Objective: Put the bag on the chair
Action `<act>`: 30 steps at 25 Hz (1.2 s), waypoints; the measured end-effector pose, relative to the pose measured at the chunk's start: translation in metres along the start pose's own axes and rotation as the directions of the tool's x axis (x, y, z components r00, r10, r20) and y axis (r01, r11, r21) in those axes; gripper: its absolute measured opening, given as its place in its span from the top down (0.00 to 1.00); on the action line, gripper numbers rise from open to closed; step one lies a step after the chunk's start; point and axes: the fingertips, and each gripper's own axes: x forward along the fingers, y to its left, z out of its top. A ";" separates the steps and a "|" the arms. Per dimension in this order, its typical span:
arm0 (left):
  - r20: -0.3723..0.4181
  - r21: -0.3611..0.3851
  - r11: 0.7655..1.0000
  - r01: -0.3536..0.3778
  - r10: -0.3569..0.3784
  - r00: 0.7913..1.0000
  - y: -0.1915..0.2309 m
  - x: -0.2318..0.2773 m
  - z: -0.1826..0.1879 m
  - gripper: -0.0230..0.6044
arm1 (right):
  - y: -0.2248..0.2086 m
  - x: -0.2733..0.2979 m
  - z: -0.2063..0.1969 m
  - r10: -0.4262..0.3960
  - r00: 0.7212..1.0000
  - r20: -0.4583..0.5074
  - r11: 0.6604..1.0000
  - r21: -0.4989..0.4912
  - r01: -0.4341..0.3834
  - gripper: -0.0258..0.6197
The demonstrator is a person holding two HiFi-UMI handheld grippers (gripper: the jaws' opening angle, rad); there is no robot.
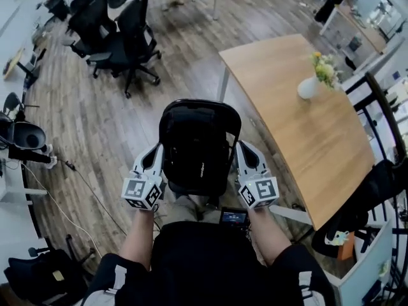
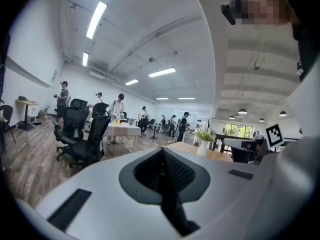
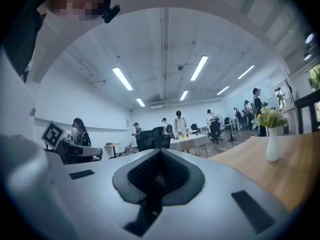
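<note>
The black bag (image 1: 197,146) hangs between the left gripper (image 1: 155,150) and right gripper (image 1: 243,148). The fingers of each are pressed together on one of its straps (image 2: 172,209).

Black bag (image 1: 197,142), pale wooden table (image 1: 287,145), white vase (image 1: 307,88), yellow flowers (image 1: 325,67), brown plank floor (image 1: 95,126)

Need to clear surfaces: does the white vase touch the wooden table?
Touching. The right gripper view shows the white vase standing upright, its base resting directly on the wooden table.
</note>
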 end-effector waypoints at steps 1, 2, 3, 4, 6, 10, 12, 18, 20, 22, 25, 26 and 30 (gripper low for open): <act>0.020 0.015 1.000 0.006 -0.007 1.000 -0.003 -0.003 0.012 0.96 | 0.002 -0.001 0.015 0.011 0.999 0.032 1.000 -0.014 -0.010 0.94; 0.039 0.028 1.000 0.010 -0.011 0.999 -0.005 -0.007 0.022 0.96 | 0.005 -0.004 0.027 0.021 0.998 0.056 1.000 -0.024 -0.020 0.94; 0.053 0.035 0.999 0.012 -0.014 0.998 -0.007 -0.013 0.031 0.96 | 0.008 -0.009 0.038 0.028 0.997 0.072 0.999 -0.028 -0.026 0.94; 0.065 0.036 0.999 0.016 -0.018 0.998 -0.009 -0.021 0.037 0.96 | 0.012 -0.017 0.046 0.031 0.996 0.082 0.999 -0.026 -0.029 0.94; 0.082 0.033 0.999 0.025 -0.027 0.996 -0.013 -0.039 0.049 0.96 | 0.020 -0.034 0.059 0.027 0.995 0.099 1.000 -0.013 -0.026 0.94; 0.141 0.059 0.998 -0.004 -0.005 0.990 -0.013 -0.072 0.073 0.96 | 0.038 -0.060 0.077 0.025 0.991 0.128 0.999 -0.028 -0.022 0.94; 0.172 0.062 0.998 -0.008 -0.003 0.985 -0.012 -0.089 0.081 0.96 | 0.051 -0.072 0.079 0.018 0.990 0.137 1.000 -0.028 -0.014 0.94; 0.187 0.069 0.995 0.068 -0.080 0.979 -0.023 -0.149 0.079 0.96 | 0.099 -0.115 0.074 -0.037 0.985 0.167 0.999 -0.032 0.043 0.94; 0.186 0.063 0.995 0.080 -0.091 0.978 -0.024 -0.173 0.071 0.96 | 0.117 -0.132 0.068 -0.054 0.985 0.163 0.997 -0.039 0.061 0.94; 0.191 0.057 0.995 0.083 -0.092 0.977 -0.027 -0.199 0.064 0.96 | 0.133 -0.152 0.061 -0.070 0.984 0.161 0.996 -0.042 0.078 0.94; 0.194 0.046 0.994 0.101 -0.108 0.975 -0.034 -0.236 0.054 0.96 | 0.155 -0.183 0.051 -0.098 0.983 0.152 0.994 -0.036 0.105 0.94; 0.190 0.043 0.993 0.110 -0.116 0.975 -0.037 -0.247 0.051 0.96 | 0.163 -0.193 0.049 -0.106 0.984 0.147 0.993 -0.032 0.112 0.94; 0.202 0.034 0.992 0.125 -0.129 0.971 -0.048 -0.290 0.047 0.96 | 0.193 -0.232 0.044 -0.116 0.985 0.126 0.992 -0.039 0.122 0.94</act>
